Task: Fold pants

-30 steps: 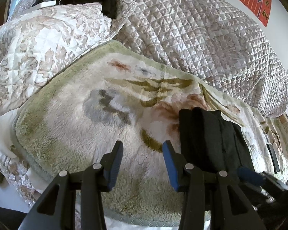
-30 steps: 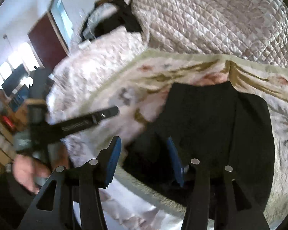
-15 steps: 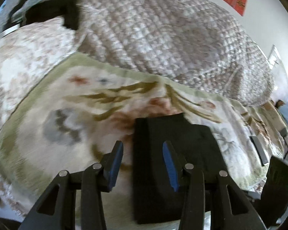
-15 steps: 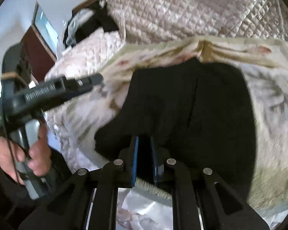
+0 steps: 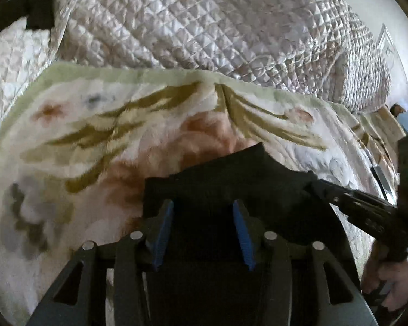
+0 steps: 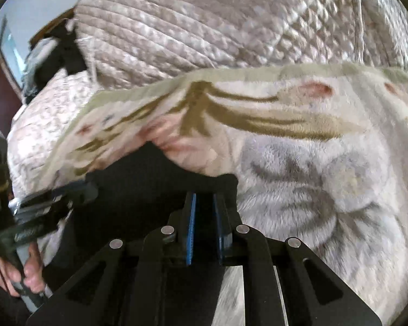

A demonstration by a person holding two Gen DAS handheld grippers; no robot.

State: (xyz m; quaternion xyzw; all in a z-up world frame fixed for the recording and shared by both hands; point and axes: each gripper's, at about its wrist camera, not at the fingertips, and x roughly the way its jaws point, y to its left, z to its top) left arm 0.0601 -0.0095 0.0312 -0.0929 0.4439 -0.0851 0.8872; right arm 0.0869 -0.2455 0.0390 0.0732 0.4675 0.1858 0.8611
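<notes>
The folded black pants [image 5: 231, 179] lie on a fluffy floral blanket [image 5: 95, 135] near its front edge. My left gripper [image 5: 202, 228] is open, its blue pads astride the near end of the pants, with black cloth between them. My right gripper [image 6: 205, 217] is shut on the pants [image 6: 155, 174], pinching the right part of the near edge, which looks lifted. The right gripper also shows in the left wrist view [image 5: 353, 201] at the right, and the left gripper in the right wrist view [image 6: 40, 206] at the left.
A quilted silvery bedspread [image 5: 217, 21] is heaped behind the blanket. Dark clothes [image 6: 59, 51] lie at the far left of the bed. A flat dark object [image 5: 380, 179] lies on the blanket at the right. The bed's front edge is just below the grippers.
My right gripper has shut on the near edge of the pants and moved right. My left gripper has moved right, from bare blanket onto the pants, and stays open.
</notes>
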